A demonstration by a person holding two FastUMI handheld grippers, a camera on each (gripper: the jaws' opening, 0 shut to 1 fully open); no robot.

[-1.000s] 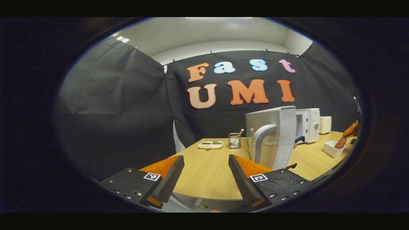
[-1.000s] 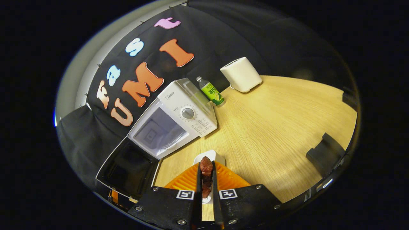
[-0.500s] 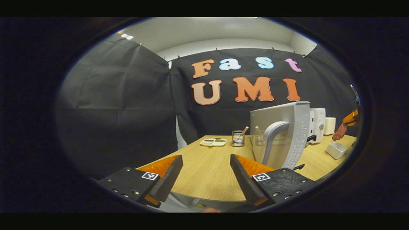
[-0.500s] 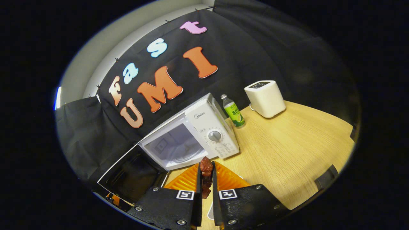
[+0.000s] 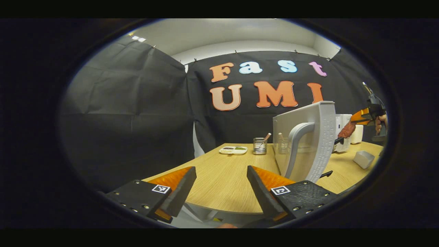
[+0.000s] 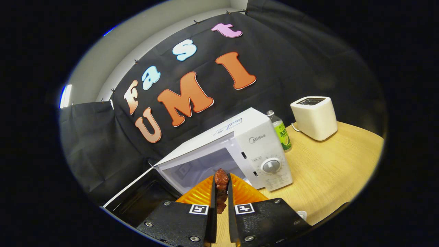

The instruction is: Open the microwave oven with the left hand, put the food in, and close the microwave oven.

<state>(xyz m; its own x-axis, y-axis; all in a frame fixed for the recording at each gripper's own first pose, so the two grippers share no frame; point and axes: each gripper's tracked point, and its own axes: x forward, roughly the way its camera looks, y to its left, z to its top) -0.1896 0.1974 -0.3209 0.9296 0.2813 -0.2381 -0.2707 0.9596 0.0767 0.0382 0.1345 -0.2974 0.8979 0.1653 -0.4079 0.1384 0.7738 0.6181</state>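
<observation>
Currently the right gripper is clamped on the food, a dark red-brown piece pinched between both fingers, and it sits just in front of the open cavity of the microwave oven. Versus 1.0 s ago: the food was then directly over the small white dish on the table; now it is lifted clear, the dish is well below and to the near right in the left gripper view, and the cavity mouth sits directly behind the food in the right gripper view. The door stands swung out wide to the left, handle facing the left gripper, whose fingers are spread apart w/ nothing between them; it hangs near the table edge, apart from the door. Status: step 1 (open) done; step 2 (insert) approx. halfway, the approach nearly complete, release not yet made. Next move likely needs a fwd push into the cavity, then fingers released over the cavity floor. Risk: the food may snag on the cavity's front frame if entered low. Left gripper is placed to reach the door for closing afterward.
</observation>
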